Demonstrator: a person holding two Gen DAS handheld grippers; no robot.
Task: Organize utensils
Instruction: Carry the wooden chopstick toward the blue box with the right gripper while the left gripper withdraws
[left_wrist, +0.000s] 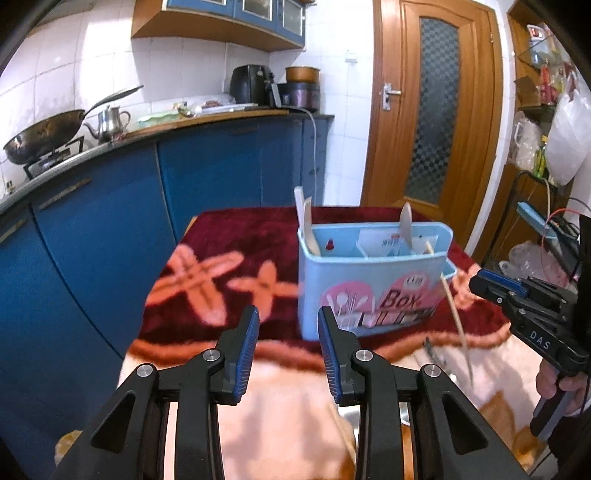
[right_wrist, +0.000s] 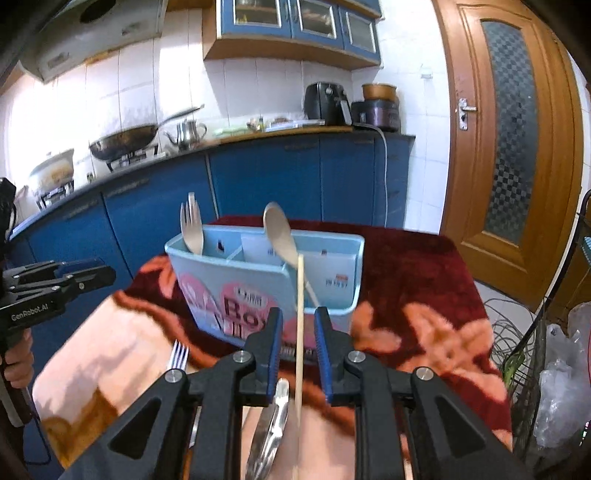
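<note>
A light blue utensil box (left_wrist: 373, 280) (right_wrist: 266, 273) with several compartments stands on the red patterned cloth. It holds a wooden fork (right_wrist: 192, 229) at its left end and a wooden spoon (right_wrist: 280, 236) in the middle. A wooden chopstick (right_wrist: 299, 332) stands tilted between the jaws of my right gripper (right_wrist: 298, 347), which are open with gaps on both sides. The same chopstick (left_wrist: 456, 317) shows in the left wrist view, right of the box. My left gripper (left_wrist: 288, 350) is open and empty, in front of the box's left part.
A metal fork (right_wrist: 178, 356) and a metal spoon (right_wrist: 269, 432) lie on the cloth near me. Blue kitchen cabinets (left_wrist: 110, 206) run behind and left of the table. A wooden door (left_wrist: 432, 107) is at the back right; a wire rack with bags (right_wrist: 554, 369) stands right.
</note>
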